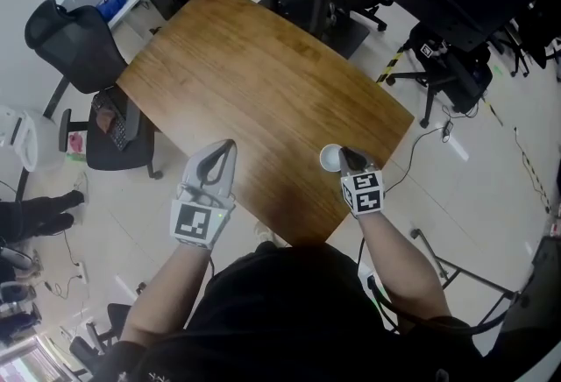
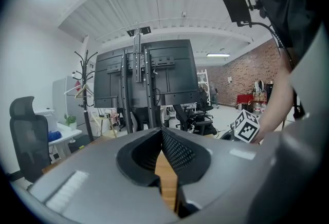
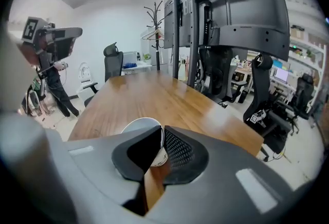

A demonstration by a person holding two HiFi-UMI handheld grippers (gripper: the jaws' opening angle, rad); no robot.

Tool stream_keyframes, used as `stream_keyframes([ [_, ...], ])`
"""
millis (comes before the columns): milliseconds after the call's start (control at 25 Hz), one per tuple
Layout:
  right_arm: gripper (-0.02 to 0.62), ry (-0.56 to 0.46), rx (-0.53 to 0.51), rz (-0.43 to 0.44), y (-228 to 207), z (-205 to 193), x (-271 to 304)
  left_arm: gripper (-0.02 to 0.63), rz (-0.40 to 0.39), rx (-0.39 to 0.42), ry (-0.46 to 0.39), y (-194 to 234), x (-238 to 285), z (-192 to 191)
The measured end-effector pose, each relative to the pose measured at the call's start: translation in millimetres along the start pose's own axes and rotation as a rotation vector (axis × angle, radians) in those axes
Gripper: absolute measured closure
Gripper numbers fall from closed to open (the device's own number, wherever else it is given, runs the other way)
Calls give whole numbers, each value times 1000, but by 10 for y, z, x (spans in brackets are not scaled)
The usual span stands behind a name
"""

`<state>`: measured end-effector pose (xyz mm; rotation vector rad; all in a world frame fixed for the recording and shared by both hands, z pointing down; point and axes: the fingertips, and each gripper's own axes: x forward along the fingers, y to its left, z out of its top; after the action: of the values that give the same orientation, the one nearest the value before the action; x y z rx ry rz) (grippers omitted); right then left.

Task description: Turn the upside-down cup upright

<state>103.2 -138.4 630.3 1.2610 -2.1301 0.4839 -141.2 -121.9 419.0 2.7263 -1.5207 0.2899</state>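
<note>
One wooden table (image 1: pixel 254 82) filled the middle of the head view, and it carried a single thing: one white cup (image 1: pixel 330 158), close to the table's right-hand edge and toward the person's end. Two tools were in play, one in each hand.

The right tool (image 1: pixel 344 153) pointed down at the cup. In the right gripper view its two jaws were drawn nearly together, with the cup's (image 3: pixel 140 126) thin wall pinched between the pads, so it was clamped on the cup. One round face of the cup was turned up toward the camera, but whether that was the mouth or the base could not be made out. Nor was it clear whether the cup sat on the wood or was tipped off it.

The left tool (image 1: pixel 229 145) hung over the table's near left edge, well apart from the cup. Its jaws met at the tips with nothing between them, and only wood showed through the gap lower down in the left gripper view.

One marker cube (image 1: pixel 195 222) rode on the left tool and a second marker cube (image 1: pixel 363 193) rode on the right. One black office chair (image 1: pixel 77 43) stood off the table's far left corner. One coat stand (image 3: pixel 157 17) rose beyond the table's far end.
</note>
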Motion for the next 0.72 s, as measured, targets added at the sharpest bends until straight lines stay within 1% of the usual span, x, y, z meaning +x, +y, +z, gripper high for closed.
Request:
stream_keyframes([
  [80, 574, 26, -88, -59, -89, -4, -31, 606, -8, 10, -9, -43, 2, 29],
  [160, 574, 48, -211, -100, -86, -17, -45, 606, -18, 26, -12, -82, 0, 41],
  [240, 574, 56, -295, -101, 30, -30, -53, 606, -24, 37, -3, -110, -26, 23],
  [280, 574, 49, -307, -90, 108, -29, -52, 606, -25, 41, 5, -115, -46, 10],
  [320, 574, 37, -302, -75, 185, -23, -49, 606, -22, 42, 8, -115, -64, 12],
  [400, 570, -3, -251, -39, 317, -2, -39, 606, -9, 37, 0, -101, -92, 53],
  [480, 561, -54, -171, 17, 434, 19, -35, 606, 2, 38, -1, -87, -121, 75],
  [560, 554, -92, -130, 83, 564, 11, -29, 606, 11, 38, -1, -81, -158, 88],
  [640, 550, -92, -127, 138, 696, -56, 12, 606, 21, 38, 1, -76, -203, 91],
  [720, 546, -67, -104, 168, 768, -171, 92, 606, 25, 45, 12, -66, -251, 59],
])
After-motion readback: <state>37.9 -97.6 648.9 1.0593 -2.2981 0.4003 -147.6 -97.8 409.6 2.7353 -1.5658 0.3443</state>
